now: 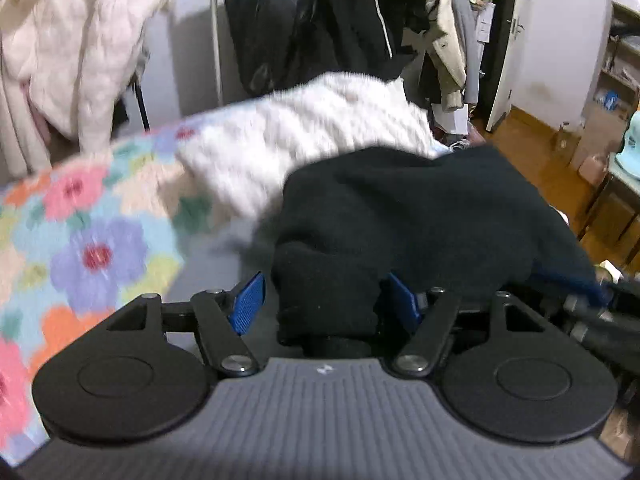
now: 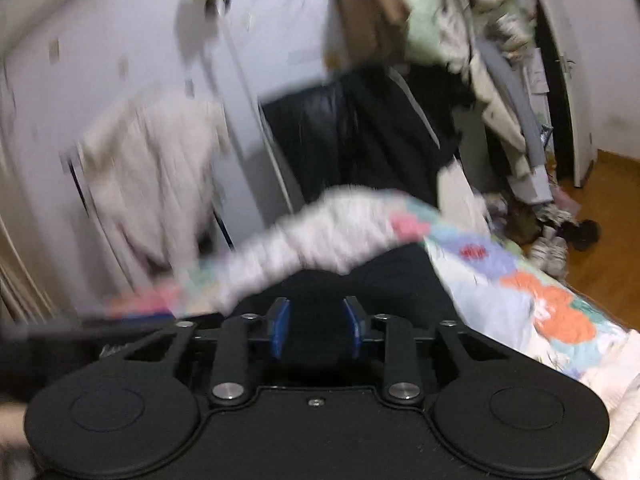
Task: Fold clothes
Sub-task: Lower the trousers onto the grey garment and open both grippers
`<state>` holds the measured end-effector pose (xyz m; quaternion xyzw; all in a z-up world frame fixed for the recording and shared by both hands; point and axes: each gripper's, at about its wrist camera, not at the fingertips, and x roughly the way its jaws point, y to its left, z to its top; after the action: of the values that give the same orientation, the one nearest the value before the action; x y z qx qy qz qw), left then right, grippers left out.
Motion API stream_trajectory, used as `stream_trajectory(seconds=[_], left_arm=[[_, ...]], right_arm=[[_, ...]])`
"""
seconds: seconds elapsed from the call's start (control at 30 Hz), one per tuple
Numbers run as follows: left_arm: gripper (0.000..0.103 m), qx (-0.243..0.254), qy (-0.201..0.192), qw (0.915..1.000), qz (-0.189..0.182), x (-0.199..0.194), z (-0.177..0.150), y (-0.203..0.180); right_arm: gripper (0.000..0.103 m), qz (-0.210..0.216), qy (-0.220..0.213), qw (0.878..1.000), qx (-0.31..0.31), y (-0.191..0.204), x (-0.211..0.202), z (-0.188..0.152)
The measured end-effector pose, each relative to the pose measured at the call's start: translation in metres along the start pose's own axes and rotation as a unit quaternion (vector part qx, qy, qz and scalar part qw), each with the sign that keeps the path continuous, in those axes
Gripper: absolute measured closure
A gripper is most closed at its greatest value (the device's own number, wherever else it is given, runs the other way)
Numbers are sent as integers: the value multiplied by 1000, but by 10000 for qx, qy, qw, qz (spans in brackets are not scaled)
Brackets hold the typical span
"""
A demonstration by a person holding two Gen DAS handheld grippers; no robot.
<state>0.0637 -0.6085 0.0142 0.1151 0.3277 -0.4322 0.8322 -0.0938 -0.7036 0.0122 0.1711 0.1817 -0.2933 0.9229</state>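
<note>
A black knit garment (image 1: pixel 400 208) lies bunched on the floral bedspread (image 1: pixel 80 240), partly over a white fluffy garment (image 1: pixel 304 136). My left gripper (image 1: pixel 326 300) is open. A thick fold of the black garment sits between its blue pads, and a gap shows beside the left pad (image 1: pixel 248 300). In the blurred right wrist view, my right gripper (image 2: pixel 316 328) is shut on a fold of the black garment (image 2: pixel 360 276), with both blue pads pressed against it. Beyond it are the white garment (image 2: pixel 320 224) and the bedspread (image 2: pixel 520 288).
A cream padded jacket (image 1: pixel 80 48) hangs at the left. Dark coats on a rack (image 1: pixel 300 28) stand behind the bed. A white door (image 1: pixel 516 40), wooden floor (image 1: pixel 532 136) and shelves (image 1: pixel 616 80) are on the right. Shoes (image 2: pixel 556 248) lie on the floor beside the bed.
</note>
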Motion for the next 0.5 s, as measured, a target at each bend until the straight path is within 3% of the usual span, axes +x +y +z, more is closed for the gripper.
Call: stream_trajectory(seconds=[0.07,0.17,0.37,0.5], left_arm=[[25,-318,-27,9995,-57,0,-11,10],[12,-589,-11,9982,-68,4,-18,20],[13,-435,-288,9986,-37,-21,-26,14],[11,-521,-497,9973,111,-53,-33,13]], right_arm=[[73,-145,418,9988,-214,3,9,-12],[73,-147,535,9981,-262,-2,-5,-25],[71,-287,588,9977,-178,0,-2,-33],[59,-419,603,9969,-266,11,-11,-30]])
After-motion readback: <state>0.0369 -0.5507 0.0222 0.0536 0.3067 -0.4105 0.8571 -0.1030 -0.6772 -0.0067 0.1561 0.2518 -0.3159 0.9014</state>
